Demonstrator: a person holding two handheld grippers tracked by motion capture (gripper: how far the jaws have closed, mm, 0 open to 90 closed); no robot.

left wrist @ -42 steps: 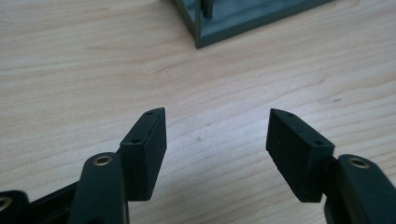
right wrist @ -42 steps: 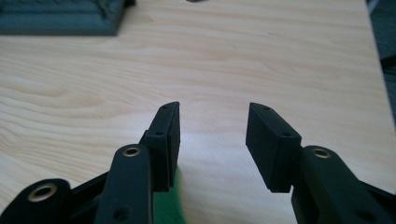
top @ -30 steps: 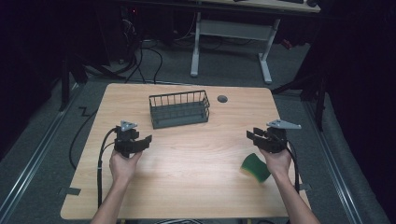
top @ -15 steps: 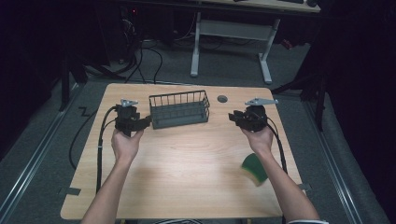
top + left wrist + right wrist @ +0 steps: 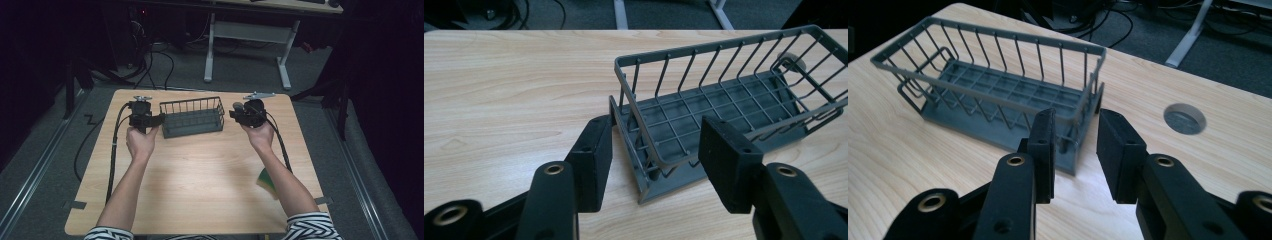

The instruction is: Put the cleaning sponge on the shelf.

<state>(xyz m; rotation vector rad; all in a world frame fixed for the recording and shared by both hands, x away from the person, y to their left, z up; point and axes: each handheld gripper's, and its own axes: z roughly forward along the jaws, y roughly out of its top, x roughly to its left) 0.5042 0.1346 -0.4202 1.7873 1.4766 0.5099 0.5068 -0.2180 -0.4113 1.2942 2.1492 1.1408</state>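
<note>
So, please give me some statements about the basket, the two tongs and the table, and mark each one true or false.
1. The basket is empty. True.
2. The left tongs are clamped shut on the basket's end. False: the jaws stand open, with the basket's corner between them.
3. The right tongs are at the basket's other end, jaws open. True.
4. A green thing lies inside the basket. False: it lies on the table near the front edge, beside the right forearm.
5. The basket lies on its side. False: it stands upright on the table.
</note>
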